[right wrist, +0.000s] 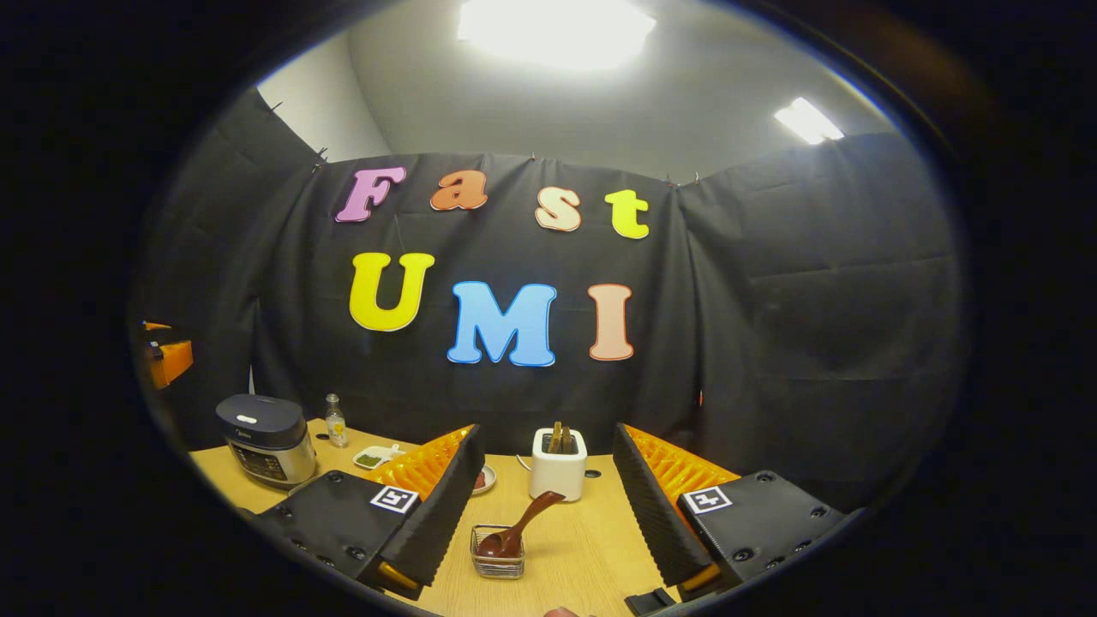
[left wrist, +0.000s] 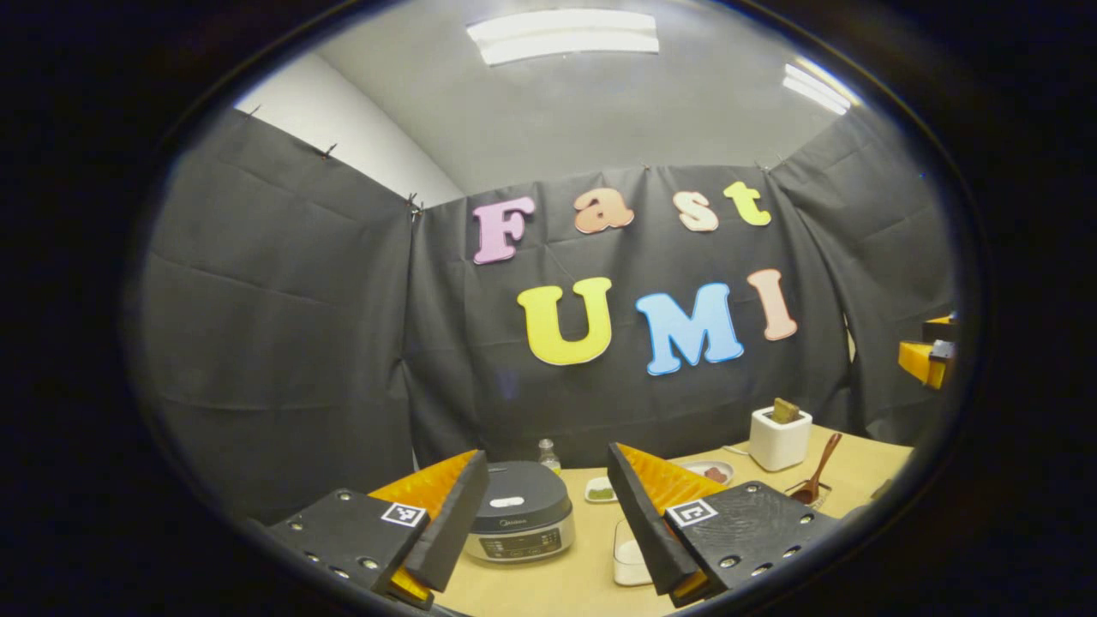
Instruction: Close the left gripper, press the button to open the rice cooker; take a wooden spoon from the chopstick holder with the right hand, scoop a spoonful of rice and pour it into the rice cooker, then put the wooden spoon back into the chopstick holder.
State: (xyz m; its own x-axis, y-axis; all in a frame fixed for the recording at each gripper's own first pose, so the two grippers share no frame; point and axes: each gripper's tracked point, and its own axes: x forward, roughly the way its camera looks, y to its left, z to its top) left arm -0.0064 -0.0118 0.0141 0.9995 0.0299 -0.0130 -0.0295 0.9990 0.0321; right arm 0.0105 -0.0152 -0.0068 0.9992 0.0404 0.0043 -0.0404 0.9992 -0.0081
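The rice cooker [left wrist: 520, 523], lid down, sat on the counter [left wrist: 566, 583] between the spread fingers of the empty left hand-held gripper [left wrist: 548, 531]. The right hand-held gripper [right wrist: 548, 514], also wide open and empty, faced the wooden spoon [right wrist: 518, 531] resting in a wire basket [right wrist: 498, 554] before the white chopstick holder [right wrist: 557, 467].

A light wooden worktop [right wrist: 591, 548] carries a closed rice cooker [right wrist: 264, 439] at its left, a small bottle [right wrist: 335, 420] and shallow dishes [right wrist: 374, 458] beside it, a white chopstick holder [right wrist: 558, 464] at centre back, and a wire basket [right wrist: 498, 551] holding a wooden spoon [right wrist: 521, 529] nearer the front.
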